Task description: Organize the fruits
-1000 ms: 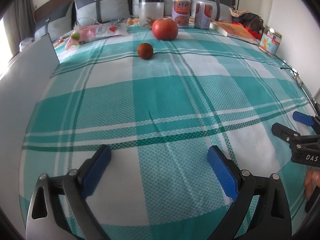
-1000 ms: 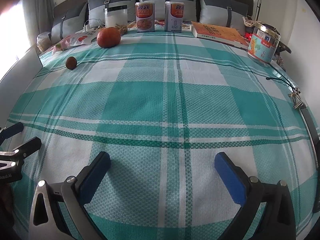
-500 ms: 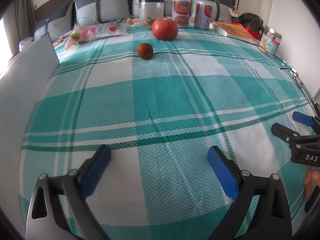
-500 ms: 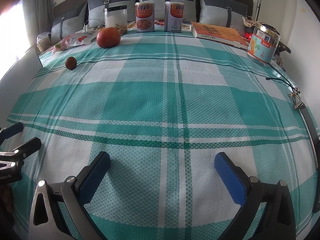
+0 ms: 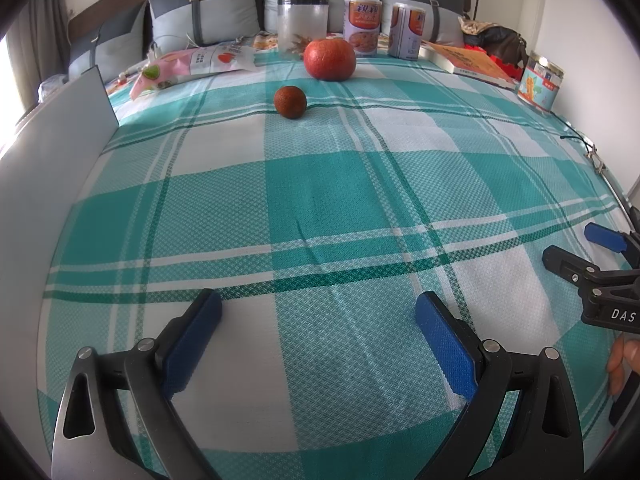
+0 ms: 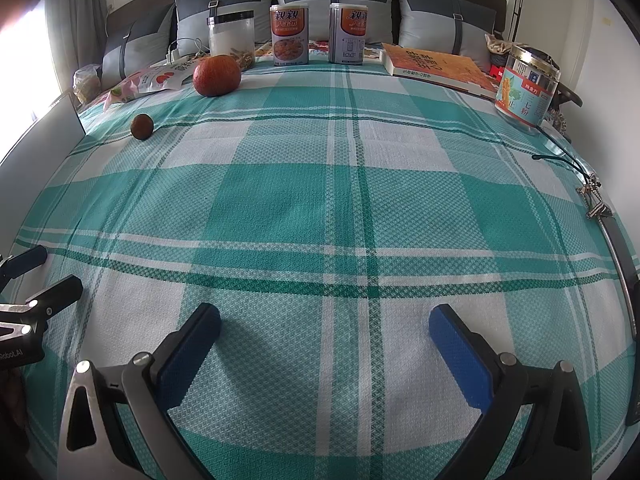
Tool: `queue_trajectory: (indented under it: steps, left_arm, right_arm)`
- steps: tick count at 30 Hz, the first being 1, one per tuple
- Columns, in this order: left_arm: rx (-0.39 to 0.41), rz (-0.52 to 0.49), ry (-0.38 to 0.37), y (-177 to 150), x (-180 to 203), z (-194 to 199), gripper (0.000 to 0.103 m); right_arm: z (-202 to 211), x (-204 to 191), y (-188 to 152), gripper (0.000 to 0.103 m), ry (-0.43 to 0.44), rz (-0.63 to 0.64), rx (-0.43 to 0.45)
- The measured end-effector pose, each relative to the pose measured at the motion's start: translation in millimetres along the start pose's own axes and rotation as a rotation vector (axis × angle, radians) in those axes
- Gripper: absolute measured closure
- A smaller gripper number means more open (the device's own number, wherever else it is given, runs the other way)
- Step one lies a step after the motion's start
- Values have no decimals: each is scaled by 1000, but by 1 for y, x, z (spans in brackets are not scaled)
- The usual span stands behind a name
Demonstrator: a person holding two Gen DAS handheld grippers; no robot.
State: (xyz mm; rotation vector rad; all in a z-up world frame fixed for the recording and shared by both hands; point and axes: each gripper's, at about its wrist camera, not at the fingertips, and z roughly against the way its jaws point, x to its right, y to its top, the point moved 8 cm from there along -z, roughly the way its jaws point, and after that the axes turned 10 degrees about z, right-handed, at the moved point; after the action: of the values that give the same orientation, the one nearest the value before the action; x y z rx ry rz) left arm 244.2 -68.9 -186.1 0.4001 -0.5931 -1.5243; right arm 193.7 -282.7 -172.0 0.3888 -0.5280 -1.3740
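A large orange-red round fruit (image 5: 329, 59) (image 6: 217, 75) rests at the far end of a teal-and-white checked cloth (image 5: 320, 208). A small brown round fruit (image 5: 290, 101) (image 6: 141, 126) lies just in front of it, to its left. My left gripper (image 5: 318, 314) hovers open over the near part of the cloth, far from both fruits, holding nothing. My right gripper (image 6: 324, 324) is open and empty too, low over the near edge. Each gripper shows at the side of the other's view: the right gripper (image 5: 588, 256) and the left gripper (image 6: 40, 272).
Along the back stand a clear jar (image 5: 303, 20), two cans (image 5: 362, 26) (image 5: 407, 30), a pink snack bag (image 5: 192, 65), an orange book (image 6: 438, 68) and a labelled jar (image 6: 526, 86). A white panel (image 5: 52, 152) walls the left side. A cord and clip (image 6: 592, 196) lie at the right edge.
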Motion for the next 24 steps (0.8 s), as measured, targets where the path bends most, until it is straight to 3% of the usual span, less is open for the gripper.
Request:
queue_trajectory:
  steps: [9, 11, 15, 18, 21, 22, 23, 24]
  left_arm:
    - [-28, -11, -33, 5, 3, -3, 5]
    - [-40, 7, -61, 29, 4, -9, 5]
    - [30, 90, -88, 101, 5, -18, 5]
    - [-12, 120, -63, 145, 5, -54, 7]
    - [-27, 172, -19, 161, -5, -86, 8]
    - [-29, 184, -16, 161, -8, -92, 20]
    - [-35, 191, -21, 161, -8, -96, 49]
    - [-56, 192, -33, 158, -7, -102, 65]
  right_arm:
    - [0, 0, 0, 0, 0, -1, 0]
    - [0, 0, 0, 0, 0, -1, 0]
    - [0, 0, 0, 0, 1, -1, 0]
    - [0, 0, 0, 0, 1, -1, 0]
    - [0, 0, 1, 0, 2, -2, 1]
    - [0, 0, 1, 0, 1, -2, 0]
    - [0, 0, 1, 0, 2, -2, 0]
    - [0, 0, 1, 0, 2, -2, 0]
